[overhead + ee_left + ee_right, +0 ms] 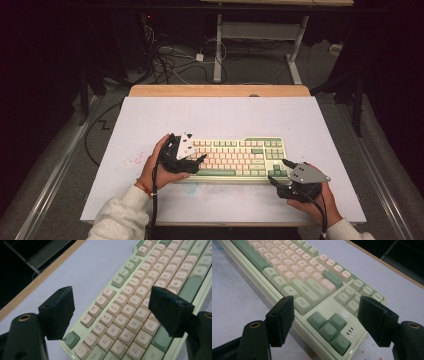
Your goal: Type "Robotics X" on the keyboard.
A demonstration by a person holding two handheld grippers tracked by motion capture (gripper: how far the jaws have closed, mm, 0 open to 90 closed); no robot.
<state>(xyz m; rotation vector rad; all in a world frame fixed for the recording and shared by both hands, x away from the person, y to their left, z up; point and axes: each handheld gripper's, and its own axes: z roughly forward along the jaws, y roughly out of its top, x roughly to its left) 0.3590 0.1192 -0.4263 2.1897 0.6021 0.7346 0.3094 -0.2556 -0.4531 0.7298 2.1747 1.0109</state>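
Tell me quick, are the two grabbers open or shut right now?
Left gripper: open, jaws wide apart over the left end of the keyboard, holding nothing.
Right gripper: open, jaws spread at the keyboard's right end by the arrow keys, holding nothing.

A table [220, 117] with a pale, bluish-white top and a light wooden strip along its far edge carried a single keyboard [235, 157]. The keyboard lay flat near the front edge, roughly central, its long side parallel to that edge. Its case was pale green, with cream keys and darker green ones among them, including the arrow cluster at its right end. Faint reddish specks marked the tabletop left of the keyboard.
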